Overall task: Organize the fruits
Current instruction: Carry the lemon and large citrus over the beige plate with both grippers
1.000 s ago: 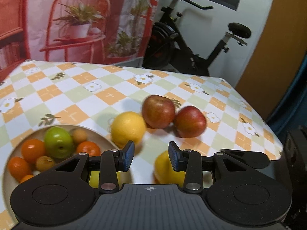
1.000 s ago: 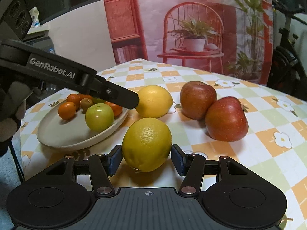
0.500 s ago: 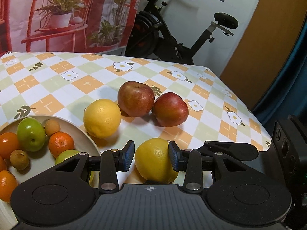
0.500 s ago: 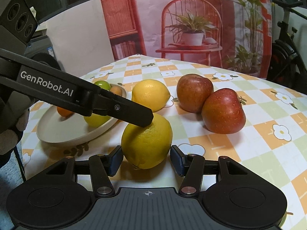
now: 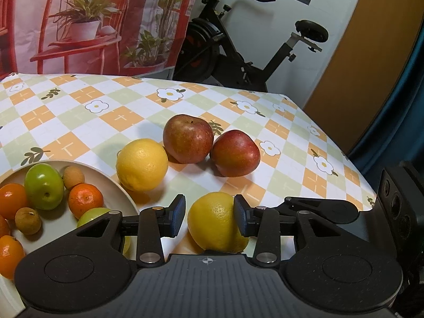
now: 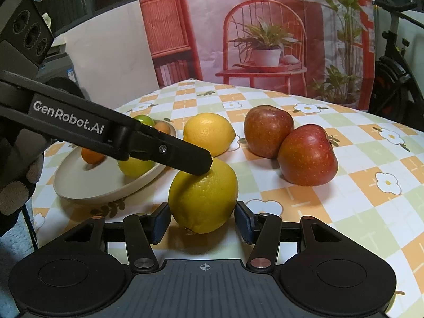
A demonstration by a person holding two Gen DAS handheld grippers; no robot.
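Right wrist view: right tongs (image 6: 202,221) apart w/ near lemon (image 6: 203,196) between the pads, small gaps both sides. Left tongs (image 5: 209,216) also apart round that lemon (image 5: 217,222); right pad touching it, left pad clear. In right wrist view a left finger (image 6: 190,160) rests on lemon's top. Left of it, plate (image 5: 116,193) rim just beside; 2nd lemon (image 5: 141,164) beyond, then 2 apples (image 5: 210,145) touching. Bare cloth (image 5: 106,111) farther back; table edge (image 5: 368,185) close on right.

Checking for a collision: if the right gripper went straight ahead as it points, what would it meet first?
The near lemon, already sitting between the right gripper's open fingers; the left gripper's fingertip rests on top of it.
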